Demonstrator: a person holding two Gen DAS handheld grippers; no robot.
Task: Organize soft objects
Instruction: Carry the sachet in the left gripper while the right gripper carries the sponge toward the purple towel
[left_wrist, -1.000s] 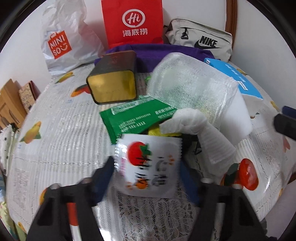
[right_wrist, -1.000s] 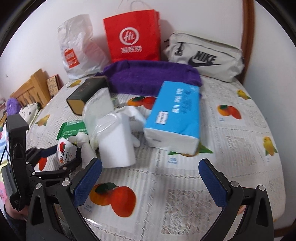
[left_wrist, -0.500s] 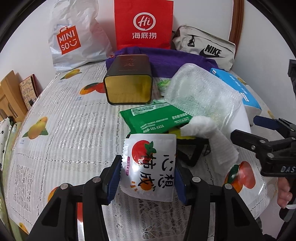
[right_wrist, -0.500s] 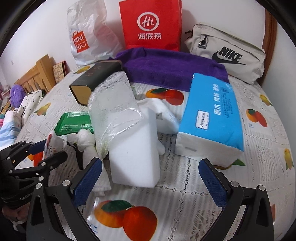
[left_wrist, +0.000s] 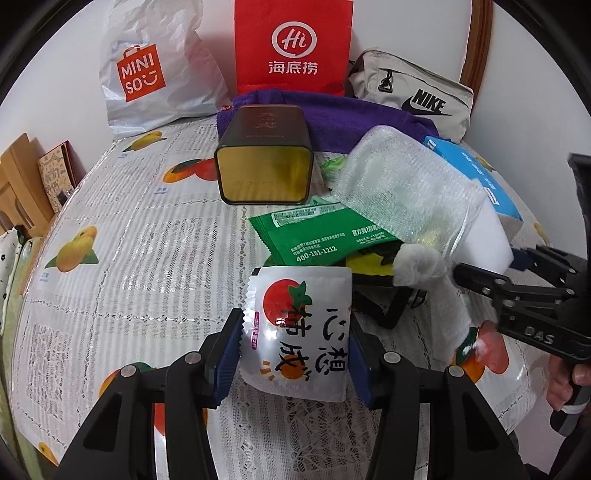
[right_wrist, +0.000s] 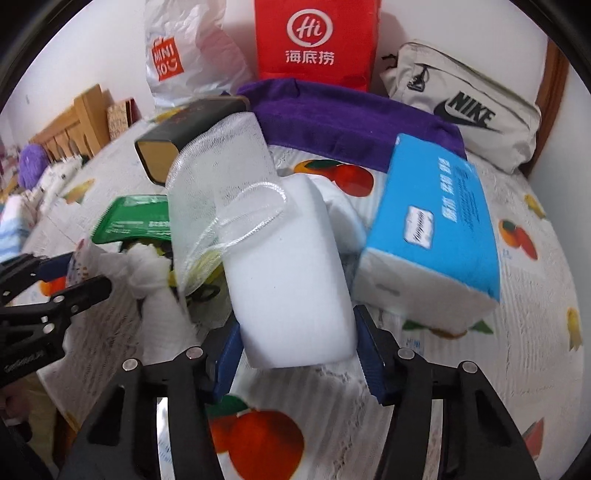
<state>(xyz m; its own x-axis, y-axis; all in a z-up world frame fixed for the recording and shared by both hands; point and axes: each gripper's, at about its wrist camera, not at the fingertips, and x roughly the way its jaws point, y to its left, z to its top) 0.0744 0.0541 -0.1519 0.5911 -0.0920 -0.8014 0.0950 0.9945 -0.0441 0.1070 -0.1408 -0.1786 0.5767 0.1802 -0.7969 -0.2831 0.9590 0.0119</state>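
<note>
Where clutter sits, fruit-print tablecloth (left_wrist: 110, 236), white wall (left_wrist: 406, 33), wooden headboard (right_wrist: 74, 122)

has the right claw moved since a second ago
Yes. The right claw has come forward toward the red bag, and its jaws are closing around the white sponge block, formerly well ahead.

The left gripper (left_wrist: 295, 345) is clamping a white snack packet (left_wrist: 301, 328) printed with a red persimmon, blue pads pressing both its sides, above the near edge of the fruit-print table (left_wrist: 122, 266); a green pouch (left_wrist: 321, 240) is lying just beyond it; a dark tin (left_wrist: 264, 166) is resting on its side toward the far edge; a white foam block (left_wrist: 487, 240) under clear mesh is sitting toward the right edge, where the right gripper (left_wrist: 517, 280) is reaching in, its jaws closing.
</note>
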